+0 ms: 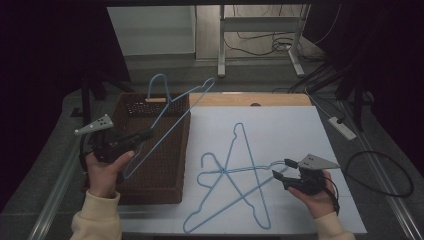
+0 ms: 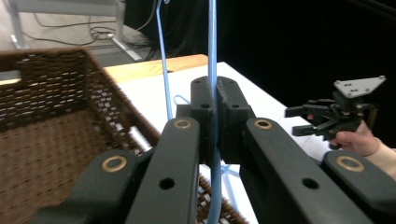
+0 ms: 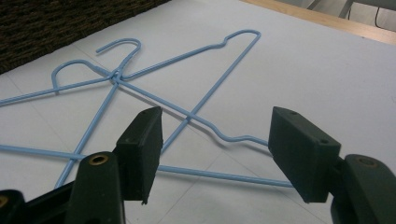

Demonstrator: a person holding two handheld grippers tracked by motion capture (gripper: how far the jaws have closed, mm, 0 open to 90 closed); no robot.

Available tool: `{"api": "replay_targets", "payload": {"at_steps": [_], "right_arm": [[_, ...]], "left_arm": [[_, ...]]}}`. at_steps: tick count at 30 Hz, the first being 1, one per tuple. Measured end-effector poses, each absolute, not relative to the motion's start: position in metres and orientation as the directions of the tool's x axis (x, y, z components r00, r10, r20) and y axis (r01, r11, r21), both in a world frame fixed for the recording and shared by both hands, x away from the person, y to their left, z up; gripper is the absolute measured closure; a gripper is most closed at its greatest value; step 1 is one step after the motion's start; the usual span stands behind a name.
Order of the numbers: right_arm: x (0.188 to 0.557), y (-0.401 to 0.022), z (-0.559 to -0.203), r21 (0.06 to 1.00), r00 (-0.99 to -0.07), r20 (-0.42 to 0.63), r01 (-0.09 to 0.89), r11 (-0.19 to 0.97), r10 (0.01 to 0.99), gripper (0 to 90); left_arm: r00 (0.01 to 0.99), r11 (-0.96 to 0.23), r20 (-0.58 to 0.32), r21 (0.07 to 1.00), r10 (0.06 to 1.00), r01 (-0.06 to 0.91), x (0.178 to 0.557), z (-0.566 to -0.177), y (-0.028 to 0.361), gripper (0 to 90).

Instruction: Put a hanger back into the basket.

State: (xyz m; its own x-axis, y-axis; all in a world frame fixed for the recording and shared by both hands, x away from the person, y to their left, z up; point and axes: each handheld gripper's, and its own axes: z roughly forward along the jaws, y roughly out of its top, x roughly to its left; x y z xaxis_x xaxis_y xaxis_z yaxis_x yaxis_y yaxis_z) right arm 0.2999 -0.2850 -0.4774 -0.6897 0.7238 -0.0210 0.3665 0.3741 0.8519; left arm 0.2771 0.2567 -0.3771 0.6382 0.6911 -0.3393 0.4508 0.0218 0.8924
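My left gripper [image 1: 149, 134] is shut on the wire of a blue hanger [image 1: 185, 111] and holds it tilted above the brown wicker basket [image 1: 165, 192]. In the left gripper view the jaws [image 2: 215, 100] are pressed together on that blue wire [image 2: 213, 46], with the basket [image 2: 46, 93] to the left. Two more blue hangers [image 1: 223, 171] lie crossed on the white board [image 1: 290, 130]. My right gripper [image 1: 283, 168] stands open at their right end. In the right gripper view the gripper [image 3: 215, 149] hovers just over a hanger wire [image 3: 205, 122], touching nothing.
The basket stands at the left of the board, its far wall with a handle slot [image 1: 155, 100]. A wooden table edge [image 1: 235, 99] runs behind the board. A power strip [image 1: 342, 128] and cables [image 1: 395, 172] lie at the right. A metal table frame [image 1: 222, 45] stands beyond.
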Motion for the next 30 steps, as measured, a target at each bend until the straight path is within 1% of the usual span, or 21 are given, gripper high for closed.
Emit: {"api": "replay_targets", "payload": {"at_steps": [11,21,30], "right_arm": [[0.301,-0.285,-0.479,0.845,-0.689,-0.024,0.374,0.383,0.725,36.0],[0.3,-0.284,-0.48,0.844,-0.69,-0.026,0.372,0.386,0.723,35.8],[0.3,-0.284,-0.48,0.841,-0.691,-0.029,0.374,0.39,0.723,35.8]], "left_arm": [[0.601,0.023,-0.345,0.879,0.721,0.477,0.28,-0.387,0.28,86.4],[0.575,0.023,-0.348,0.868,0.741,0.496,0.274,-0.393,0.303,86.5],[0.578,-0.009,-0.334,0.861,0.745,0.509,0.272,-0.4,0.312,86.5]]}}
